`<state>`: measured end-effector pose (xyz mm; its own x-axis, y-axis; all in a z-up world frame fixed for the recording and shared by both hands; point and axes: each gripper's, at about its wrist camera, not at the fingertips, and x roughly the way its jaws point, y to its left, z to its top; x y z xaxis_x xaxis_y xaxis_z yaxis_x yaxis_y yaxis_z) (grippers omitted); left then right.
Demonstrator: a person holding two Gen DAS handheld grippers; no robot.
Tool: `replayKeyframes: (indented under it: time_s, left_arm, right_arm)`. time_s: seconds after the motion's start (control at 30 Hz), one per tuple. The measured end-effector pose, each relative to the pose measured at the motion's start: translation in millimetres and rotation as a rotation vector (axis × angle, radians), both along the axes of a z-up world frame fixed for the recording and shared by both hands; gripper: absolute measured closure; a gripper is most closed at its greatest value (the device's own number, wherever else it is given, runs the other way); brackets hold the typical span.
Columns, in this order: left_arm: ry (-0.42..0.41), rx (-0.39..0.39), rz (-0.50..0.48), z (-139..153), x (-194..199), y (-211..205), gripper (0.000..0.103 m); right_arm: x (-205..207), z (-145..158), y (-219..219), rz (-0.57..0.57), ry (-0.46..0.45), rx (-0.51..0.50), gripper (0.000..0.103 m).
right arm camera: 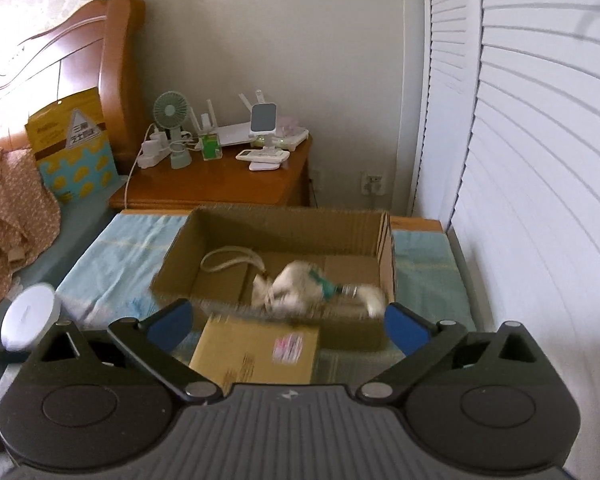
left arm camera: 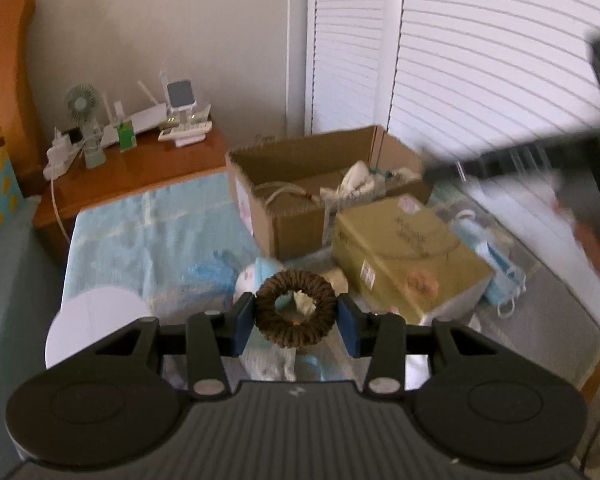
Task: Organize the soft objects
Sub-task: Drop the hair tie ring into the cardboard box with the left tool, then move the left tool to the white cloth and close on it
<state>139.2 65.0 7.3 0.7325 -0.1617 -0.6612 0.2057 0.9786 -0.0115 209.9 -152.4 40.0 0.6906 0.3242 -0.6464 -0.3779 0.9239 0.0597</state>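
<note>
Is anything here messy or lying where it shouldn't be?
Yes. A blue-capped plush toy and a bundle of face masks lie loose on the blue cloth beside the closed yellow box, outside the open cardboard box. The left gripper holds a brown scrunchie; the right gripper is open.

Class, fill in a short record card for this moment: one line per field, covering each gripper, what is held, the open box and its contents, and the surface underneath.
left gripper: shut on a brown hair tie
right gripper: open, holding nothing
open cardboard box: holds a white soft item and a cord loop
closed box: in front of the open one
surface: light blue cloth
behind: wooden nightstand with a small fan
</note>
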Motion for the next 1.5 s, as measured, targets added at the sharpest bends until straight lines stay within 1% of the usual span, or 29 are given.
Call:
replayKeyframes:
  time_s: [0.2, 0.37, 0.5, 0.57, 0.6, 0.63, 0.67, 0.8, 0.9, 1.0, 1.27, 1.5]
  left_arm:
    - [-0.040, 0.021, -0.024, 18, 33, -14, 0.059]
    - [-0.066, 0.036, -0.027, 28, 74, -26, 0.058]
    - [-0.070, 0.049, -0.009, 28, 109, -34, 0.058]
    - [-0.069, 0.056, 0.002, 25, 123, -36, 0.046]
    - [-0.069, 0.060, 0.010, 24, 129, -36, 0.027]
    - [-0.074, 0.062, 0.014, 23, 132, -37, 0.011]
    - [-0.083, 0.066, 0.019, 23, 132, -37, 0.009]
    - [-0.088, 0.067, 0.013, 23, 123, -35, 0.009]
    - [-0.094, 0.073, 0.012, 23, 108, -33, 0.007]
    - [-0.105, 0.088, 0.002, 23, 90, -31, 0.006]
    - [-0.111, 0.075, 0.003, 18, 38, -17, 0.003]
    - [-0.059, 0.052, -0.012, -1, -9, -10, 0.003]
  right_arm:
    - [-45, -11, -4, -0.008, -0.027, -0.006, 0.000]
    - [-64, -14, -10, -0.020, -0.023, 0.001, 0.000]
    - [-73, -13, -16, -0.027, -0.032, -0.007, 0.000]
    - [-76, -13, -19, -0.032, -0.038, -0.011, 0.000]
    - [-77, -12, -19, -0.030, -0.039, -0.010, 0.000]
    - [-78, -11, -20, -0.030, -0.042, -0.010, 0.000]
    - [-79, -11, -21, -0.032, -0.047, -0.012, 0.000]
    - [-80, -9, -23, -0.031, -0.055, -0.010, 0.000]
    - [-80, -8, -23, -0.030, -0.057, -0.004, 0.000]
    - [-83, -9, -23, -0.024, -0.062, -0.013, 0.000]
    - [-93, -18, -16, -0.001, -0.041, -0.041, 0.000]
    - [-106, -30, -18, 0.002, -0.022, -0.080, 0.000]
